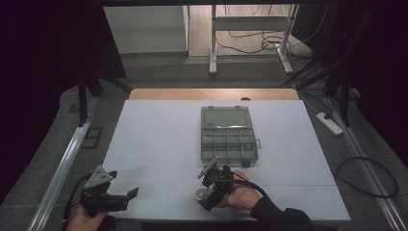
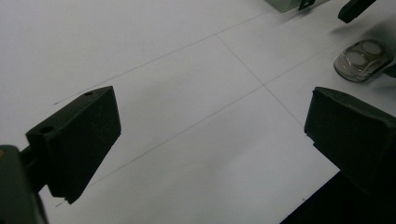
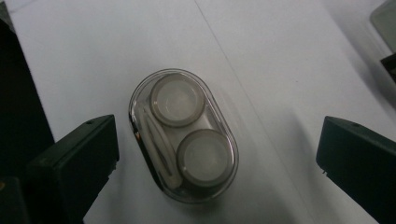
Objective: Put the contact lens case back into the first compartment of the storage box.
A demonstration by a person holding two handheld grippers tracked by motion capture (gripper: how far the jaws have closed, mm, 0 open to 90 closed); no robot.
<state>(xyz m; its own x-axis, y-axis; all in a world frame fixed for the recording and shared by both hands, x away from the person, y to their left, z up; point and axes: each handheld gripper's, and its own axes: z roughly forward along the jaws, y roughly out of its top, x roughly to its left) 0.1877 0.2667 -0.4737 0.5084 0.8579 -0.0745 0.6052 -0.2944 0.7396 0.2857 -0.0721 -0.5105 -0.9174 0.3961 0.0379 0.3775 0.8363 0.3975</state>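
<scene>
A clear oval case [image 3: 183,135] with two round white caps inside lies on the white table; it shows small in the high view [image 1: 201,195] and far off in the left gripper view [image 2: 363,59]. My right gripper [image 3: 217,163] hangs just over it, open, the jaws wide on either side of the case and not touching it. In the high view the right gripper [image 1: 208,195] is near the front middle of the table. My left gripper [image 1: 129,196] is at the front left, open, holding nothing, its jaws [image 2: 210,149] spread over bare table.
A grey compartment organiser box [image 1: 227,136] with its lid open stands beyond the right gripper, mid-table. The white table sheet [image 1: 154,139] has thin seam lines. The table's front edge [image 2: 317,196] runs close under the left gripper. Cables and a desk frame lie on the floor behind.
</scene>
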